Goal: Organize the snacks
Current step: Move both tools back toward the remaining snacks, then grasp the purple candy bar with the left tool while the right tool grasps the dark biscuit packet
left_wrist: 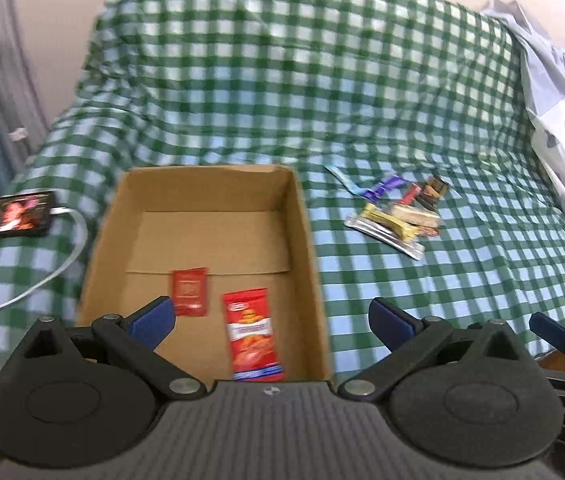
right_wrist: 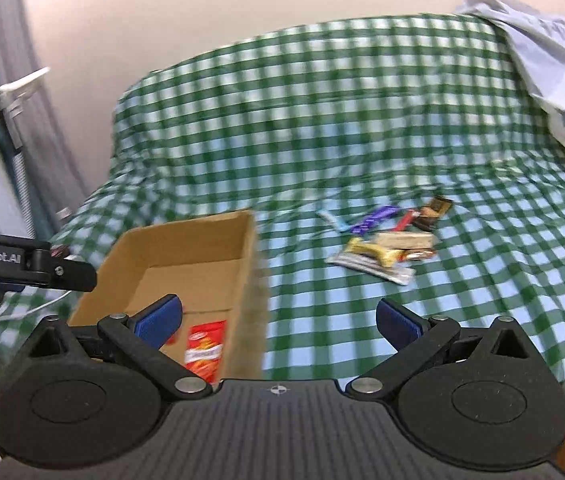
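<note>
Left wrist view: the left gripper (left_wrist: 270, 316) is shown spread wide and empty at the lower centre, over the cardboard box (left_wrist: 302, 216). Two red packets are seen on the box floor: a large one (left_wrist: 252, 336) and a small one (left_wrist: 189, 291). The remaining snack pile (left_wrist: 400, 212) is seen right of centre on the checked cloth (left_wrist: 282, 80), apart from the box.

Right wrist view: the right gripper (right_wrist: 278, 322) is likewise shown wide and empty at the lower centre, with the pile (right_wrist: 386, 248) up and to the right. For the next pick, one top wrapper should probably be straddled and pinched across its narrow width, so that neighbours are not dragged along.
</note>
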`<state>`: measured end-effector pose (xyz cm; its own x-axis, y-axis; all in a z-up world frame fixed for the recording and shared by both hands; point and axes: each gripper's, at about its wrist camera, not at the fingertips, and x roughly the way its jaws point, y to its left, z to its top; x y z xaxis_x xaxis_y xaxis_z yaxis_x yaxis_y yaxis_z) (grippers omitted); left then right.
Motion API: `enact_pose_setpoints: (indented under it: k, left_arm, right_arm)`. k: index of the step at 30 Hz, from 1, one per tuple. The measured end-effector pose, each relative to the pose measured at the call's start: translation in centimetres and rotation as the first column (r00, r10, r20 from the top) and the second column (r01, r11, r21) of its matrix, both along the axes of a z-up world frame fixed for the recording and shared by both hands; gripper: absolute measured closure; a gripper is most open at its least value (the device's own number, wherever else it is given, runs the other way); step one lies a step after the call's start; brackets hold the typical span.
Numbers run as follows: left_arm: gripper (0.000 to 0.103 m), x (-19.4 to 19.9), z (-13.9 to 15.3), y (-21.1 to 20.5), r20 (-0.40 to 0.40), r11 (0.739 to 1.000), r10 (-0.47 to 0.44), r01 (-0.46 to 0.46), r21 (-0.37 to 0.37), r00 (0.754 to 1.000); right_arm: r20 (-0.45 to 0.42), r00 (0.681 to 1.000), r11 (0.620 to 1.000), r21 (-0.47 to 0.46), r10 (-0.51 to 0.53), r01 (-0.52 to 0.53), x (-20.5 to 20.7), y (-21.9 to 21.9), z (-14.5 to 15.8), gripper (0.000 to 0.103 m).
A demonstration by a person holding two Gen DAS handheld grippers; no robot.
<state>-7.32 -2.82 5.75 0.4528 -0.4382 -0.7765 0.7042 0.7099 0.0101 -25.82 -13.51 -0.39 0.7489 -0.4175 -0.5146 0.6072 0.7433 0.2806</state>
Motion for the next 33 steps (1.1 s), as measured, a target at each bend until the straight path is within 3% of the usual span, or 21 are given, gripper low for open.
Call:
enact_pose_setpoints:
  k: [7,13,22,26,33]
  left_arm:
    - [0.0,1.7,-2.8,-10.4,0.008,0.994,-0.067,0.066,0.087,0.998]
    - [0.0,5.0,-6.5,-18.9,0.037,0.986,-0.094,0.088,0.143,0.995]
    - [0.0,11.9,-14.2,-32.5,0.057,0.974,-0.165,0.153,0.164,0.985]
    - [0.0,14.3,-18.4,-38.3,0.005,0.95,-0.253,0.248,0.188,0.967]
    - [0.0,15.6,-24.6,-45.4,-0.041,0.922,-0.296,0.296,0.25,0.954]
  right_arm:
    - [-0.046,0.989,0.99,-0.008,-0.138,0.137,-1.2,-8.7,-1.8,0.001]
    - [-0.077,0.976,0.978,0.037,-0.202,0.205,0.4,-17.5,-4.9,0.001]
    - [-0.119,0.945,0.934,0.161,-0.303,0.32,7.2,-31.4,-12.1,0.001]
    - [-0.153,0.93,0.92,0.16,-0.335,0.358,11.0,-36.3,-14.8,0.001]
    - [-0.209,0.926,0.929,0.136,-0.313,0.345,17.5,-42.4,-18.8,0.001]
